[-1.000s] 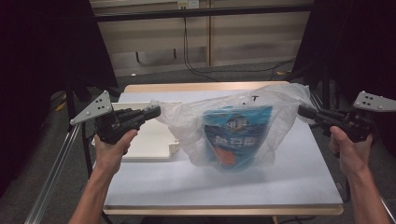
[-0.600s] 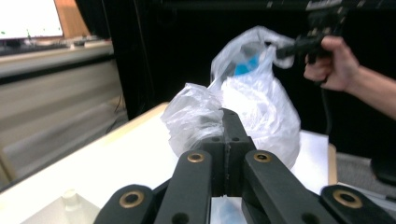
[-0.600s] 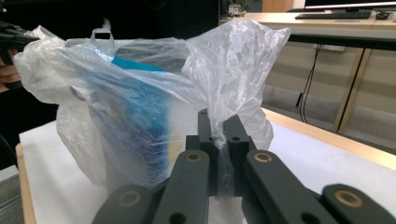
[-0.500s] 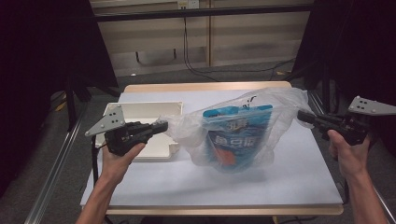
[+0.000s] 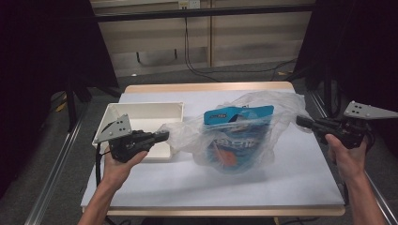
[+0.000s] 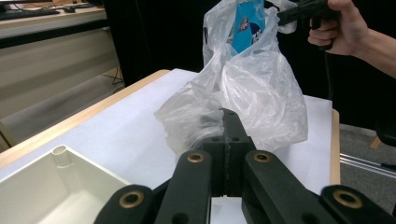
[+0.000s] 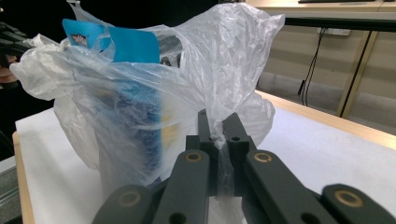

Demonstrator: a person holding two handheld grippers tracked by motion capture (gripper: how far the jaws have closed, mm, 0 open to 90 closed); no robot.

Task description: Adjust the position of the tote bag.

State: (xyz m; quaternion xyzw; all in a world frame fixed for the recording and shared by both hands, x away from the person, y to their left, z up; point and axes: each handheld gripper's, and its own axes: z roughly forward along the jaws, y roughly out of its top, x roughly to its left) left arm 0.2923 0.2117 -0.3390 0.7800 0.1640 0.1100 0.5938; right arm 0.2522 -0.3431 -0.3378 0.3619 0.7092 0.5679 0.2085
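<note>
While both claws stay clamped shut on thin film, the left claw [image 5: 162, 136] near the white tray [image 5: 143, 112] pinches one side of the clear plastic bag [image 5: 239, 136] and the right claw [image 5: 302, 122] the far handle. Mid-surface, the blue pouch [image 5: 237, 140] stands inside: soft, slippery, tearable film, best gripped at bunched handles.

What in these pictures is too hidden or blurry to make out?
- Blue pouch: its print, high view, veiled by the plastic bag.
- Pouch's lower part, right gripper view: blurred behind film.
- White tray: left gripper view, cut off by the edge and the left gripper.
</note>
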